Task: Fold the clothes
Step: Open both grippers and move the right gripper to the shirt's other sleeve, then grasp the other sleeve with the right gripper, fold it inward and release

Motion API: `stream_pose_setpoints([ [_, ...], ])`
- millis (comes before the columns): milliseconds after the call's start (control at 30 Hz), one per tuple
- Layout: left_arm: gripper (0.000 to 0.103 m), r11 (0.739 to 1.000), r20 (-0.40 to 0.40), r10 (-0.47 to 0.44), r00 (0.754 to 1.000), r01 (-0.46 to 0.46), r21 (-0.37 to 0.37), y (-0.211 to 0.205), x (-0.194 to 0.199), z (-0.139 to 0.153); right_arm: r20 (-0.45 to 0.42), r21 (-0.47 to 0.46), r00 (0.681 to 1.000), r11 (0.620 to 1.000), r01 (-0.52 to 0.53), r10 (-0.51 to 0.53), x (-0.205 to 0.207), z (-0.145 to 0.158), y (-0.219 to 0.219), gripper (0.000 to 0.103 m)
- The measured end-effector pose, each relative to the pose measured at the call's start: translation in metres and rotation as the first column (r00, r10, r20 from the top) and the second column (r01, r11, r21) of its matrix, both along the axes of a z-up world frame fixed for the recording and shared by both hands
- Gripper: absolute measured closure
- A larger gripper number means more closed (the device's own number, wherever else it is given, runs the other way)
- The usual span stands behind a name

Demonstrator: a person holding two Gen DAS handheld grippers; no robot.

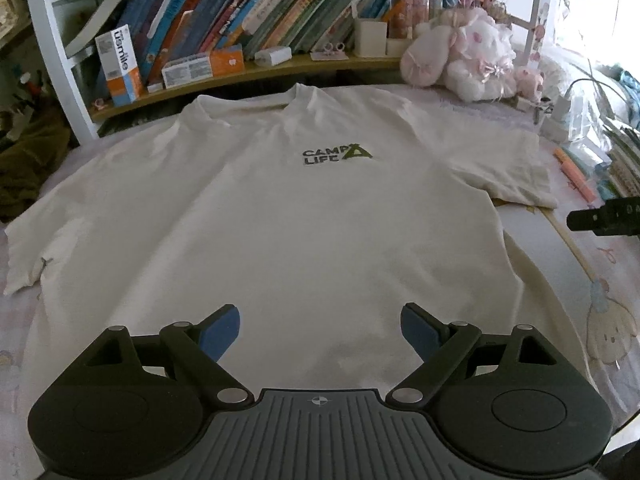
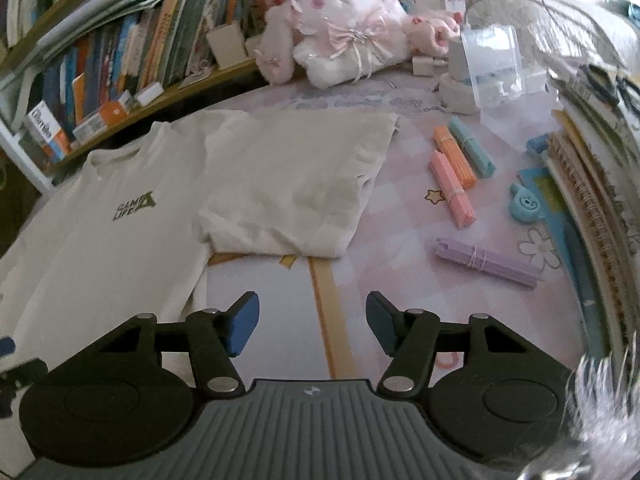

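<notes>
Both my left gripper (image 1: pixel 320 330) and right gripper (image 2: pixel 313 322) hang released, empty. The T-shirt (image 1: pixel 280 216) looks soft and limp. I'd pinch its sleeve (image 2: pixel 296 184) at twelve o'clock.

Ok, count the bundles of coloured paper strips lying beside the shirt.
4. Orange bundle and teal bundle lie side by side farthest back, pink bundle just in front, purple bundle nearest. More could be hidden by the notebooks.
</notes>
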State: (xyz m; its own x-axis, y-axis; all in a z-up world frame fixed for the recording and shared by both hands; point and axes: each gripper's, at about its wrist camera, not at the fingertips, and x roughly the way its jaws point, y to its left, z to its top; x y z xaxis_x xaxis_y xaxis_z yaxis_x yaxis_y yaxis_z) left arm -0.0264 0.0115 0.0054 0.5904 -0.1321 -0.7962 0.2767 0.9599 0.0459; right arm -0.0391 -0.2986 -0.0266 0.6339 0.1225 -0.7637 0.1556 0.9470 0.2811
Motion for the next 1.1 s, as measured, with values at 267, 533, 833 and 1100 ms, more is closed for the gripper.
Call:
stream_pose_setpoints([
  [267, 0.013, 0.999, -0.012, 0.001, 1.0, 0.0, 0.048, -0.015, 0.003, -0.003, -0.001, 0.084, 1.0, 0.996, 0.023, -0.023, 0.035, -0.01, -0.023, 0.06],
  [533, 0.013, 0.995, -0.015, 0.013, 1.0, -0.012, 0.095, -0.014, -0.002, -0.005, 0.01, 0.08, 0.997, 0.994, 0.076, -0.077, 0.072, -0.021, -0.036, 0.067],
  [833, 0.013, 0.981, 0.004, 0.187, 0.982, -0.187, 0.048, 0.037, 0.012, 0.001, 0.03, -0.055, 0.998, 0.996, 0.064, -0.063, 0.085, -0.022, -0.026, 0.078],
  [1100, 0.013, 0.902, -0.08, 0.397, 0.914, -0.405, -0.15, 0.108, 0.036, 0.004, 0.025, -0.07, 0.993, 0.991, 0.114, -0.112, 0.096, -0.023, -0.019, 0.076],
])
